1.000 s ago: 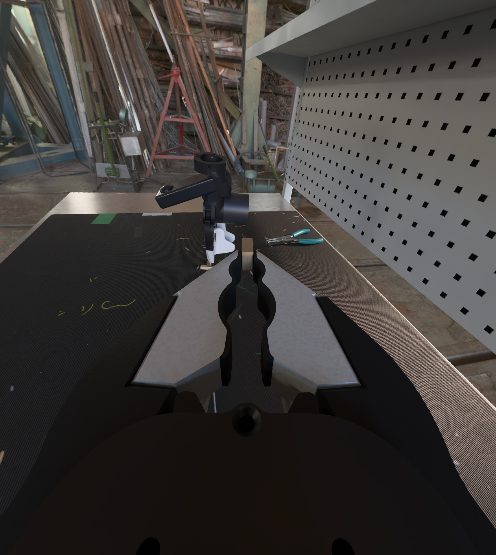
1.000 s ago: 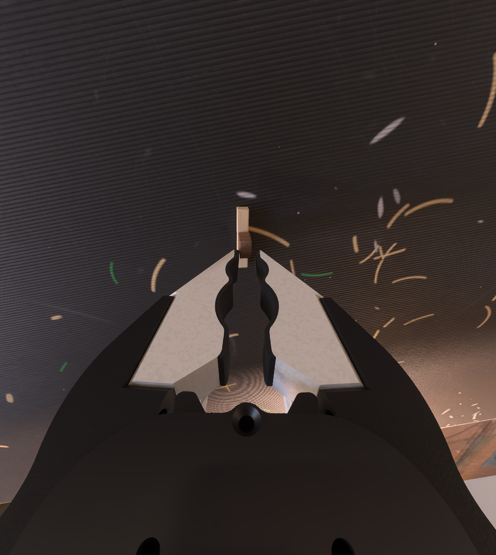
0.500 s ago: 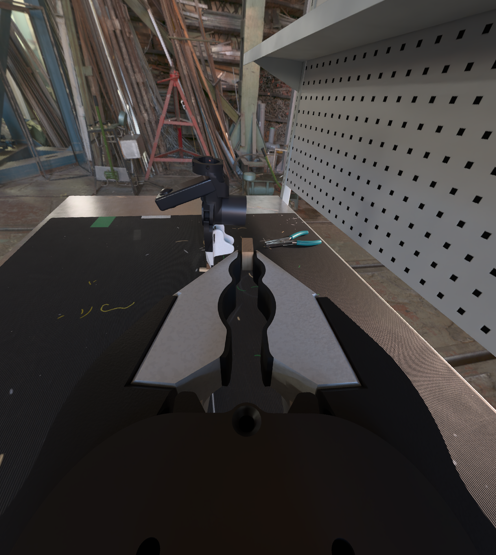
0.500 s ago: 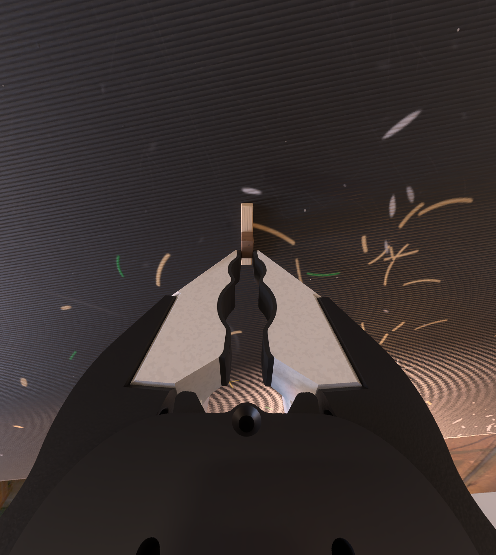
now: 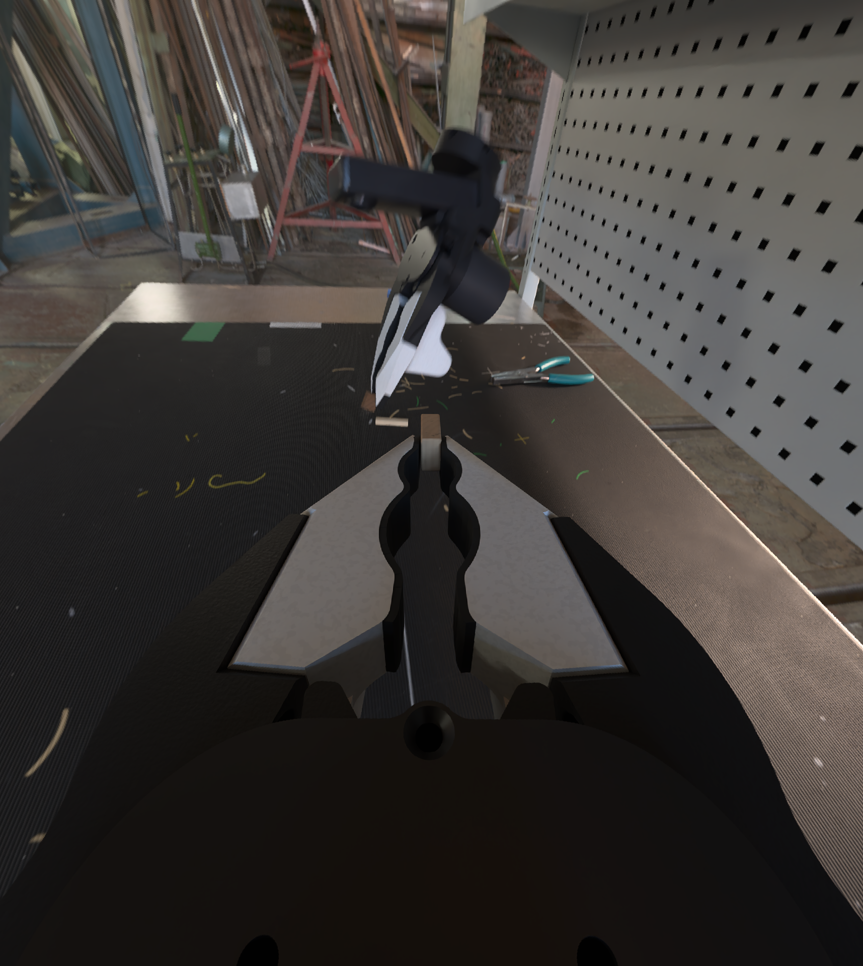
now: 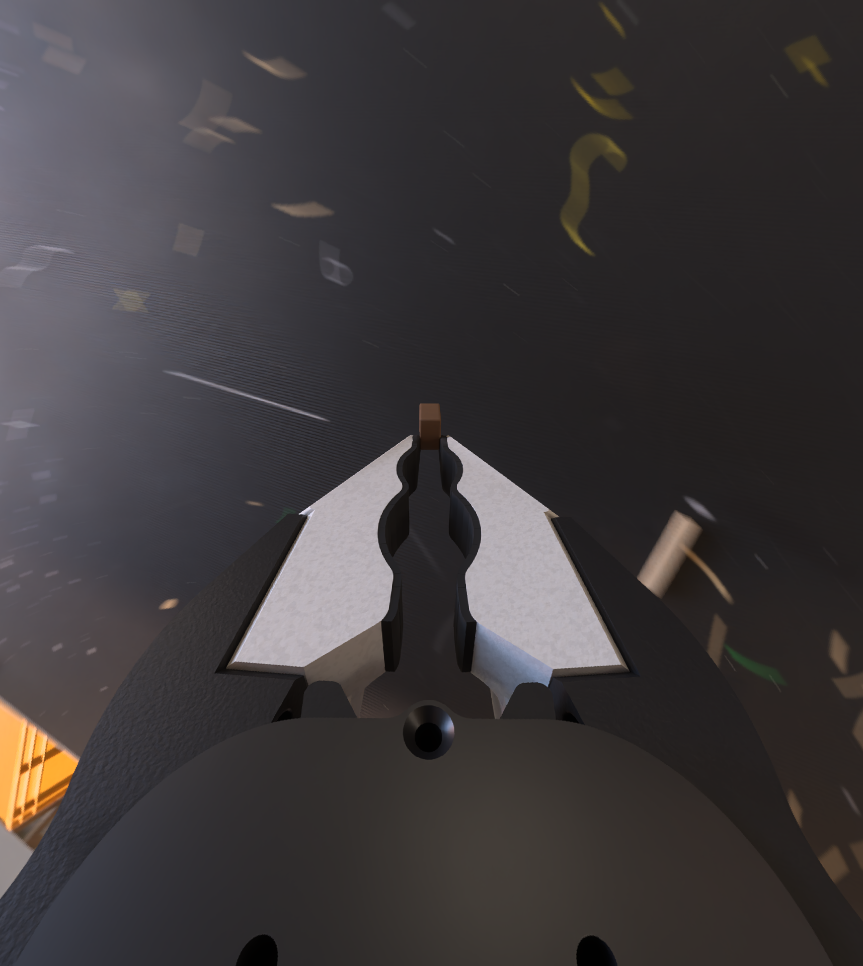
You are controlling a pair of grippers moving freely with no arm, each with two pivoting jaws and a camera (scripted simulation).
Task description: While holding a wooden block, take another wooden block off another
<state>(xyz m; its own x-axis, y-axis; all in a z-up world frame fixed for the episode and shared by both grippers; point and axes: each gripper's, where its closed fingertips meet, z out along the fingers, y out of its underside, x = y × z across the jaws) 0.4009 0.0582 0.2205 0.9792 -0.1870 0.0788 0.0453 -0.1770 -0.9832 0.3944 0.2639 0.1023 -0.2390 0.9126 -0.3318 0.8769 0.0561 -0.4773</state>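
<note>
Two grippers each pinch a small wooden block at the fingertips. In the left wrist view, the left gripper (image 5: pixel 429 450) has its pale, wavy-edged fingers closed on a light wooden block (image 5: pixel 429 441) that stands upright between the tips, low over the ribbed black mat (image 5: pixel 105 522). Just ahead of those tips and slightly left, a thin pale wooden slat (image 5: pixel 391 421) lies flat on the mat, apart from both tools. Beyond it the right gripper (image 5: pixel 376 400) hangs tilted, tips down, clamped on a small darker brown block (image 5: pixel 367 402) held clear above the mat; its own wrist view shows the same brown block (image 6: pixel 429 426) squeezed between the tips (image 6: pixel 429 441), with the mat blurred behind and a pale block (image 6: pixel 669 554) lying off to the right. Curled wood shavings (image 5: pixel 230 481) scatter across the mat. Farther right, teal-handled pliers (image 5: pixel 541 372) lie near the grey perforated pegboard (image 5: pixel 732 261). No container shows clearly.
</note>
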